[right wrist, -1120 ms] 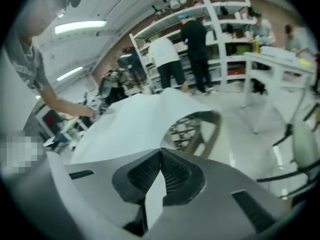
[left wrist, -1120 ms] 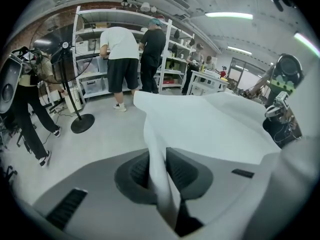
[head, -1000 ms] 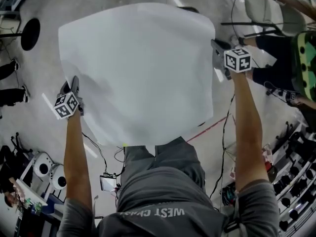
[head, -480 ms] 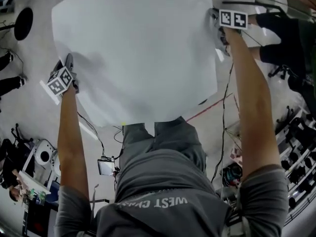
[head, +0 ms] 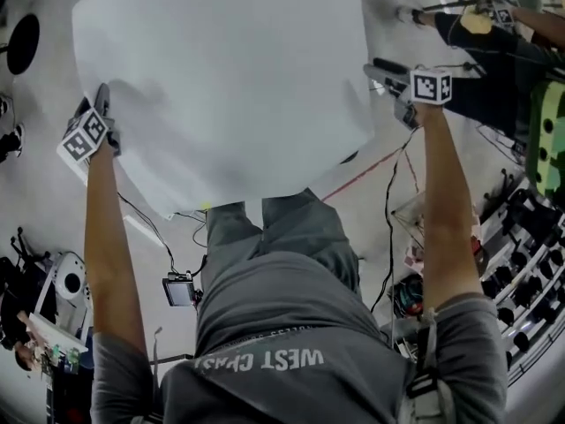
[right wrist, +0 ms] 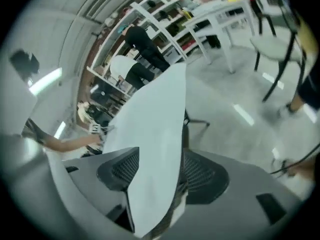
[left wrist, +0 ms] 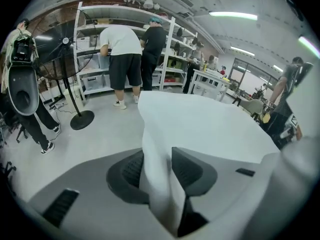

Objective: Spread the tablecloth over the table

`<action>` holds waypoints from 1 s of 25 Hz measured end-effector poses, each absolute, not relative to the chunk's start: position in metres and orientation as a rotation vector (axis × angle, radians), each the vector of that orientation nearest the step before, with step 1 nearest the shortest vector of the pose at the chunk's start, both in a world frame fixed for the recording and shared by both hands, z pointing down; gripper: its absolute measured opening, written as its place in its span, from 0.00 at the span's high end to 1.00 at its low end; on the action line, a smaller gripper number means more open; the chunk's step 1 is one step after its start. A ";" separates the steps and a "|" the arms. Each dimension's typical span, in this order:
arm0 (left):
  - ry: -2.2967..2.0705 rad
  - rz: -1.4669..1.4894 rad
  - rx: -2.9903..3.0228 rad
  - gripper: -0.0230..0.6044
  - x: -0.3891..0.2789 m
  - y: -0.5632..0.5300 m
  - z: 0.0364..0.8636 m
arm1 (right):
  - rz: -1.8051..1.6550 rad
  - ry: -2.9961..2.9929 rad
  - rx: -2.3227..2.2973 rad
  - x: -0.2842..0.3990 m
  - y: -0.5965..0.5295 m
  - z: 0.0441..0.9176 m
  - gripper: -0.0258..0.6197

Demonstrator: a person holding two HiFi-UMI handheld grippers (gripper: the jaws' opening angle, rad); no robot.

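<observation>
Well, the white tablecloth point(head: 229, 69) lay spread out wide and flat in front of the person. It filled most of the far part of the head view. Its near edge hung down just in front of the person's legs. The table was hidden under it.

The person's arms were stretched out, one on each side of the cloth. The left gripper point(head: 99, 109) was at the left edge of the tablecloth. The right gripper point(head: 381, 71) was at the right edge, a little farther away.

In the left gripper view, the jaws of the left gripper point(left wrist: 157, 169) were opening. A loose fold of the tablecloth point(left wrist: 200, 124) ran up between them. The fold touched the left pad, and low down there was a thin dark gap by the right pad.

In the right gripper view, the jaws of the right gripper point(right wrist: 160, 171) were opening too and stood wide apart. The edge of the tablecloth point(right wrist: 155, 114) stood between them, nearer the left pad, with a dark gap on the right.

A red line point(head: 362, 175) ran across the grey floor point(head: 53, 193) near the right corner of the cloth. Far behind the left edge, two people point(left wrist: 132, 49) stood at white shelves point(left wrist: 90, 79). A round black stand point(left wrist: 81, 119) was on the floor near them.
</observation>
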State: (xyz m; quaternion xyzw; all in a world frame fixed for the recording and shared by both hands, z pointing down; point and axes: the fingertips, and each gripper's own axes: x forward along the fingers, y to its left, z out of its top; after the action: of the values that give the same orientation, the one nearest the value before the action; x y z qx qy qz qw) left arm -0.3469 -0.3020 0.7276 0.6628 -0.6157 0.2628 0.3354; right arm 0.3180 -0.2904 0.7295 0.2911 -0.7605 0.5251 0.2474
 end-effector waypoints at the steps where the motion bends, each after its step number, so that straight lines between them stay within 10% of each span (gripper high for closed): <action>1: -1.606 0.680 1.738 0.78 -0.346 -0.302 0.726 | 1.608 -2.067 0.746 0.323 -0.251 0.727 0.51; 9: -1.768 0.793 1.826 0.68 -0.353 -0.281 0.688 | 1.701 -2.031 0.570 0.313 -0.099 0.739 0.49; 25: -1.208 0.894 2.299 0.67 -0.113 -0.135 0.687 | 1.525 -2.099 0.614 0.326 -0.055 0.665 0.89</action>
State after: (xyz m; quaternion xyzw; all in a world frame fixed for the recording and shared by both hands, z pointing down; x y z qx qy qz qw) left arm -0.1126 -0.1355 0.6875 0.8207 -0.4313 0.3192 0.1961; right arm 0.3262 -0.0547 0.6647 0.2240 -0.7651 0.5558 0.2355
